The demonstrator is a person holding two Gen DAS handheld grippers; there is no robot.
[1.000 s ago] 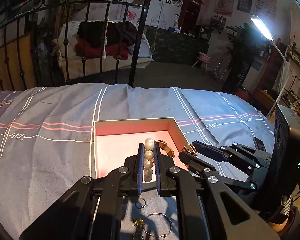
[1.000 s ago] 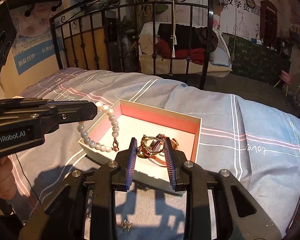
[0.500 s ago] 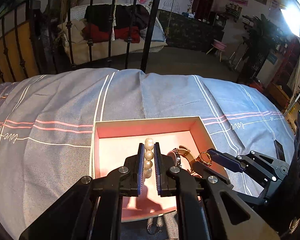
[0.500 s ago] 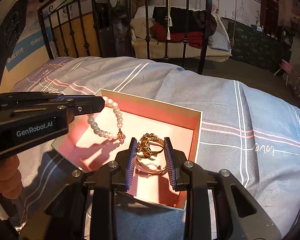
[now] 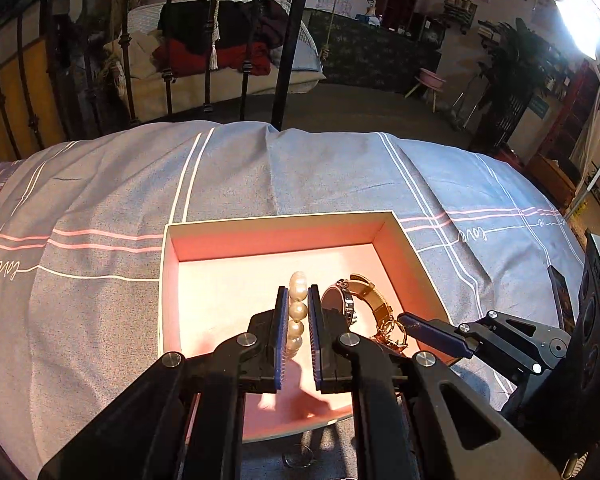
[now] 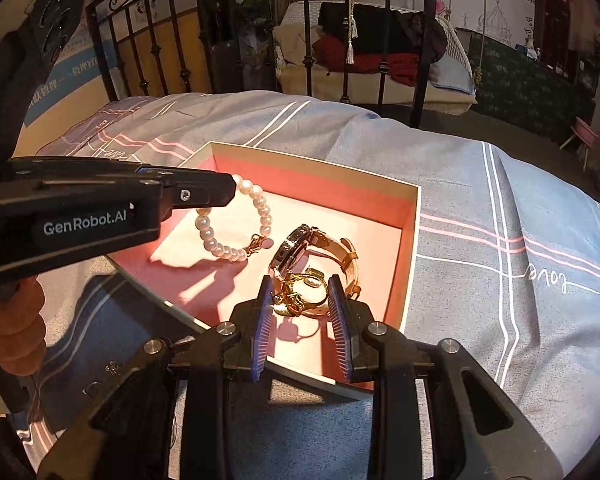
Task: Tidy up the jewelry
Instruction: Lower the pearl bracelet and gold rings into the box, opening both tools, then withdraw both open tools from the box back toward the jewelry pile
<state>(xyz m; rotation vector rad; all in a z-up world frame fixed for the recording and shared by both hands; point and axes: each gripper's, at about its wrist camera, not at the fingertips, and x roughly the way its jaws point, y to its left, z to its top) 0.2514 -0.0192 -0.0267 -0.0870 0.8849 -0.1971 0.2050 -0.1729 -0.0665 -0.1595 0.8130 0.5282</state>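
Hanging from the left gripper's (image 5: 298, 322) closed jaws, white pearl bracelet (image 6: 236, 227); right gripper (image 6: 302, 312) pinches gold ring (image 6: 304, 294).

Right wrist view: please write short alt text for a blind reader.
The right gripper holds gold jewelry over a pink-lined box on a grey bedsheet. Beside it lies a watch; the left gripper holds a pearl bracelet.

Glossy pearl bracelet (image 6: 236, 232), shiny gold metal ring (image 6: 300, 292), matt card box (image 5: 284, 236), woven cloth bedsheet (image 5: 100, 300).
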